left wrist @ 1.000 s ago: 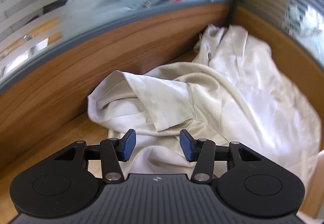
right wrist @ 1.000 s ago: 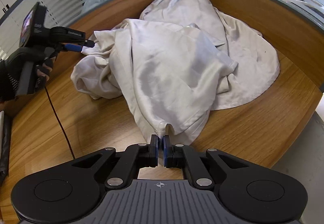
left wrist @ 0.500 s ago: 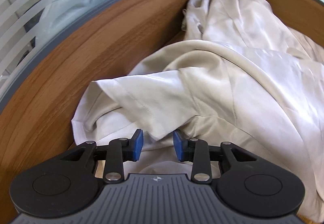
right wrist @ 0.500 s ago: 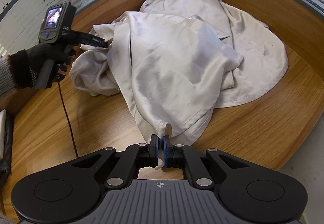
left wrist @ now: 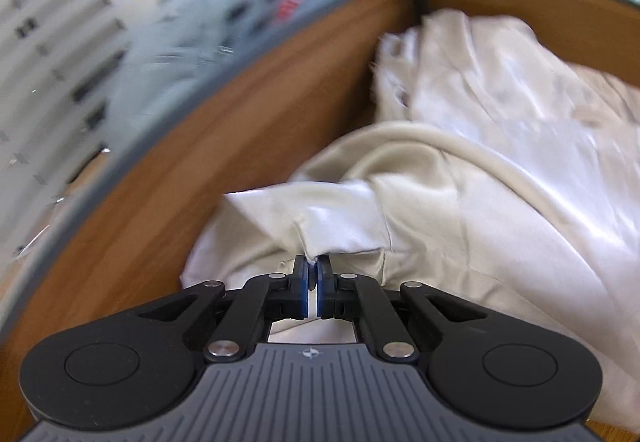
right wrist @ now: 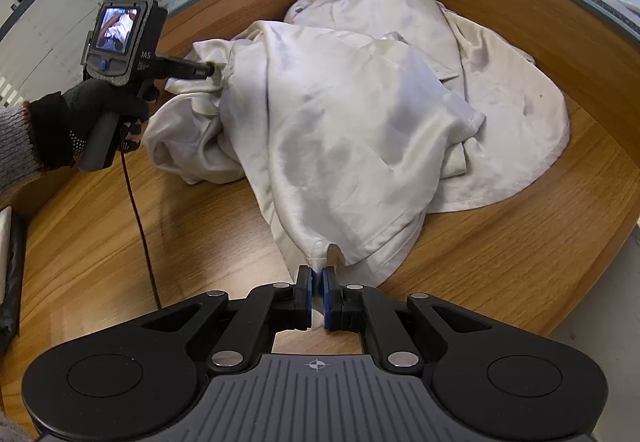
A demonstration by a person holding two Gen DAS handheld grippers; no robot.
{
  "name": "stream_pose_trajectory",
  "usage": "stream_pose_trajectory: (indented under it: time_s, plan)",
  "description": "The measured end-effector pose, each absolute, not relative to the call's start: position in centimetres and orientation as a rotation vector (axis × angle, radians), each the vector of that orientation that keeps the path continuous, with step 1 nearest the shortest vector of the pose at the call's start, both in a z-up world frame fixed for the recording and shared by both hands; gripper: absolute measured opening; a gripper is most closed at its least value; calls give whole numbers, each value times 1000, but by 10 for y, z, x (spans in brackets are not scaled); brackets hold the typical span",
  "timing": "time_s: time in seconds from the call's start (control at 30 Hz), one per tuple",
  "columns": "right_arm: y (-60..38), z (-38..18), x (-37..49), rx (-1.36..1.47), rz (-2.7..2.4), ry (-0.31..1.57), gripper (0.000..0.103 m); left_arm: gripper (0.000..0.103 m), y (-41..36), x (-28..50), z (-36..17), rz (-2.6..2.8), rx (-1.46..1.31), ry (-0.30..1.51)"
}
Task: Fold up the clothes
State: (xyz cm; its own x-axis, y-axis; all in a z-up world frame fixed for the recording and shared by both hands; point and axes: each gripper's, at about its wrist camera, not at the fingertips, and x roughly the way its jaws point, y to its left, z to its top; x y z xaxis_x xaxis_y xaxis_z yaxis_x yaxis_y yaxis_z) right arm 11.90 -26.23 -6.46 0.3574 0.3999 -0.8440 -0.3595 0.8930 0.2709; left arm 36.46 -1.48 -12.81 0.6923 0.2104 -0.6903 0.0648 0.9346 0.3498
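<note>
Both tongs are clamped on the cream garment [right wrist: 352, 130] heaped on the wooden desk [right wrist: 500, 262]: right gripper [right wrist: 317, 296] pinching its near hem, left gripper [left wrist: 313, 284] a far-left fold. Thin bites on slippery fabric could slip free when lifted.

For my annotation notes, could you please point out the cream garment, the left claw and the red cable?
cream garment [right wrist: 352, 146], right wrist view, on its draped top layer
left claw [right wrist: 210, 72], right wrist view, at the tips
red cable [right wrist: 138, 218], right wrist view, mid-run over the table
</note>
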Motion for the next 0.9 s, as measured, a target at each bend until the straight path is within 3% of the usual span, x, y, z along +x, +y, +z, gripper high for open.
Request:
stream_pose_trajectory:
  time_s: [0.5, 0.73, 0.9]
  plan:
    - [-175, -19, 59, -130, 957, 1069, 2, 4, 117, 235, -53, 442, 142, 793]
    - [-157, -60, 32, -188, 841, 1070, 3, 4, 152, 157, -44, 537, 107, 814]
    - [-152, -94, 28, -174, 734, 1075, 11, 4, 161, 123, -50, 543, 124, 842]
